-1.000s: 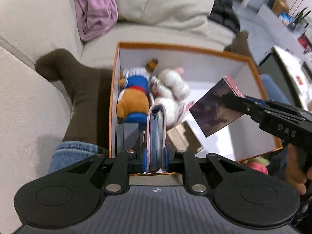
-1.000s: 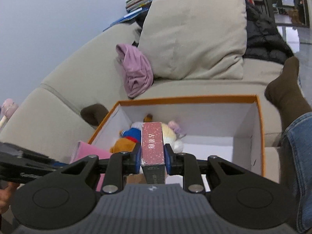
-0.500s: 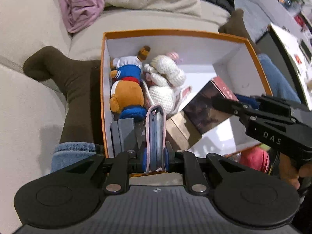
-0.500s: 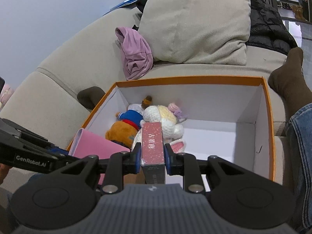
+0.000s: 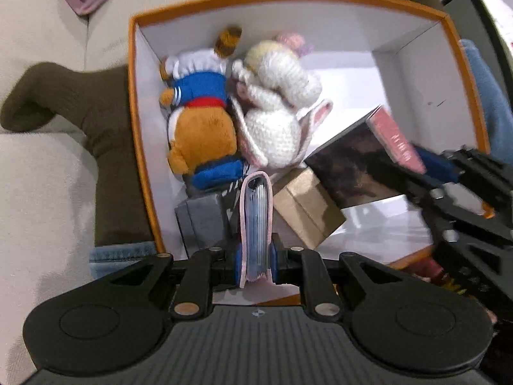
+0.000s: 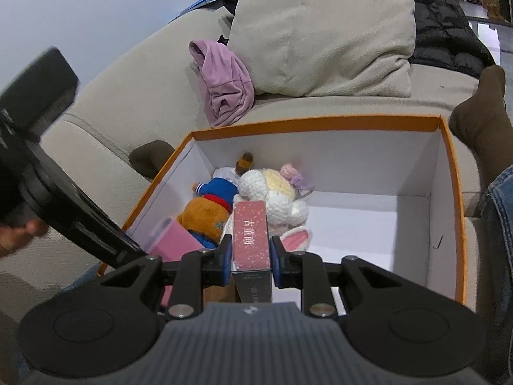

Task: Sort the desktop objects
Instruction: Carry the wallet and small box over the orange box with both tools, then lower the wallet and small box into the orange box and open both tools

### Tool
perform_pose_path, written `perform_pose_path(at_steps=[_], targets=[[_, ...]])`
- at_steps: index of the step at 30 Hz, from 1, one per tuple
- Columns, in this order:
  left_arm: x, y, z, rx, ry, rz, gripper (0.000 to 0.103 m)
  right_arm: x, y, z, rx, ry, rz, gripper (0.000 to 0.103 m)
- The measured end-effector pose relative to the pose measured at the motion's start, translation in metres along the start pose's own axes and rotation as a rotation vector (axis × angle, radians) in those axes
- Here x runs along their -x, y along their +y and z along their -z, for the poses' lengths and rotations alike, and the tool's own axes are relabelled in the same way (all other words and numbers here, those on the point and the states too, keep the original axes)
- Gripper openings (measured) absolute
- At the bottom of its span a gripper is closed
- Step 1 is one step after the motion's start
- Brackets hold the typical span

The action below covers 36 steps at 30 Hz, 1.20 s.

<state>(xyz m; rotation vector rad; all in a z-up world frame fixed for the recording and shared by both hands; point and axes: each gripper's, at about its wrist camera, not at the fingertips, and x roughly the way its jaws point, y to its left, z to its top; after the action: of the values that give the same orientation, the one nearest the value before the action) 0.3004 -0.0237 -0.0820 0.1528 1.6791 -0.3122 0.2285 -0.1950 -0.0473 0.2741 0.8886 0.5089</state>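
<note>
Left gripper (image 5: 255, 261) clenched on pink notebook (image 5: 255, 221), now lowered inside orange box (image 5: 136, 102) beside plush toys (image 5: 202, 128), nearly placed; right gripper (image 6: 251, 264) clamping pink-spined box (image 6: 250, 235) above it.

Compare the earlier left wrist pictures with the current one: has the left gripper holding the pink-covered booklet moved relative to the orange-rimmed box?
Yes. The left gripper with the pink-covered booklet has come forward and down over the orange-rimmed box, which now looks larger, seen from straight above.
</note>
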Motion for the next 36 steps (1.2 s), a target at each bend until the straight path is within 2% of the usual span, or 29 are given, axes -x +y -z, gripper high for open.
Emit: perform_pose_path(at_steps=[2,7,11,16,18,21,24,30,36], targets=[[-0.006,0.000,0.002,0.014,0.001,0.000,0.019,0.001,-0.002,-0.001,-0.007,0.000,-0.011,0.025],[-0.005,-0.004,0.017,0.021,-0.057,-0.045,0.019,-0.006,-0.005,0.002,-0.032,0.048,0.007,0.025],[-0.003,0.002,0.026,0.078,-0.113,-0.032,0.019,0.003,-0.006,0.003,-0.051,0.014,-0.003,0.025],[-0.001,0.001,0.035,0.131,-0.184,-0.038,0.018,0.024,0.008,-0.007,-0.046,-0.073,-0.099,0.025],[-0.001,0.006,0.039,0.151,-0.203,-0.018,0.018,0.021,0.013,-0.011,-0.060,-0.053,-0.149,0.025],[-0.001,0.023,0.043,0.216,-0.222,0.060,0.018,0.005,0.014,-0.010,-0.108,0.016,-0.204,0.025],[-0.004,0.036,0.046,0.266,-0.239,0.119,0.018,-0.007,0.014,-0.005,-0.126,0.049,-0.188,0.025],[-0.003,0.045,0.053,0.295,-0.281,0.157,0.018,-0.011,0.010,-0.005,-0.154,0.066,-0.207,0.025],[-0.003,0.036,0.054,0.265,-0.302,0.132,0.018,0.000,0.021,-0.002,-0.048,0.014,-0.089,0.024]])
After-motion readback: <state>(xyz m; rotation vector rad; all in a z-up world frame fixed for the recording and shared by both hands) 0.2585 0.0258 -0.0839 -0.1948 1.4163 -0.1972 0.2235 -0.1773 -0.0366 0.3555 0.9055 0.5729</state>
